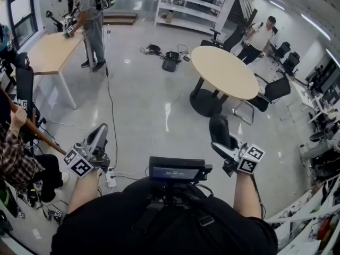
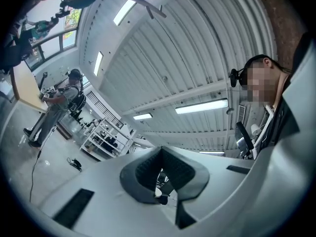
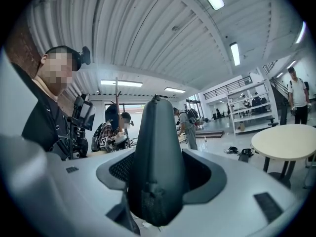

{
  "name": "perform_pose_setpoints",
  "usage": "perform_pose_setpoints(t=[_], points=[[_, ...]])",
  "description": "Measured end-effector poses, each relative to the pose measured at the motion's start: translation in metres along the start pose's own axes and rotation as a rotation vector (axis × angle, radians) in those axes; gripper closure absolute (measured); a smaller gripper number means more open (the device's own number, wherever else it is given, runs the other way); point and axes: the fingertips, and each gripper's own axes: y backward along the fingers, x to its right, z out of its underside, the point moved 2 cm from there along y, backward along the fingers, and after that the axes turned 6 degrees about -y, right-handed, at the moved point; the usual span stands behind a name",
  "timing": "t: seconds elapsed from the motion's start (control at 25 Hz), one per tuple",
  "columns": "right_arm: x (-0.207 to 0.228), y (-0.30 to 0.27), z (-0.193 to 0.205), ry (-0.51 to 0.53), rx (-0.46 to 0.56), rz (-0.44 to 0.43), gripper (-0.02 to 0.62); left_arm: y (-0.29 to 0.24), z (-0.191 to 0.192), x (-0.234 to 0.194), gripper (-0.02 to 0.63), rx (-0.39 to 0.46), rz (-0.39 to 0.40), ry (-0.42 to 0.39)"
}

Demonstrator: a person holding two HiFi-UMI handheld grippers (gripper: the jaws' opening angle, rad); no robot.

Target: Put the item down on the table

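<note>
Black zipped case (image 3: pixel 157 147), likely light and semi-stiff: your right gripper (image 1: pixel 219 144) clamps its near end; left gripper (image 1: pixel 101 128) closed, empty.

A glossy grey floor (image 1: pixel 143 110) is being lit by long strip lights (image 2: pixel 201 106), and their glare is being thrown back from it. Overhead, a white corrugated ceiling (image 3: pixel 148 33) is being shown. A round counter (image 1: pixel 226 70) on a dark pedestal is being flanked by black office chairs (image 1: pixel 273 92). At the upper left, a rectangular wooden counter (image 1: pixel 53 52) is being worked at by a person (image 1: pixel 87 20), near tall windows (image 1: pixel 21 7). White shelving (image 1: pixel 186 4) is being seen along the far wall. Dark bags (image 1: pixel 170 60) are being shown lying on the floor between the shelving and the round counter.
</note>
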Motion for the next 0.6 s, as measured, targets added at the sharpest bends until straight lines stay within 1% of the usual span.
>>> perform_pose_setpoints(t=[0.12,0.24,0.4,0.6], points=[[0.021,0.003,-0.003,-0.010,-0.008,0.004,0.310,-0.023,0.010,-0.003,0.604,-0.017,0.004,0.006],[0.050,0.012,-0.006,-0.028,0.010,-0.006,0.310,-0.048,0.022,0.001,0.604,-0.039,0.003,-0.004],[0.104,0.020,-0.015,-0.032,0.033,-0.058,0.310,-0.087,0.039,0.013,0.604,-0.046,-0.021,-0.050],[0.178,0.032,-0.026,-0.035,0.028,-0.128,0.310,-0.138,0.066,0.032,0.604,-0.033,-0.086,-0.090]])
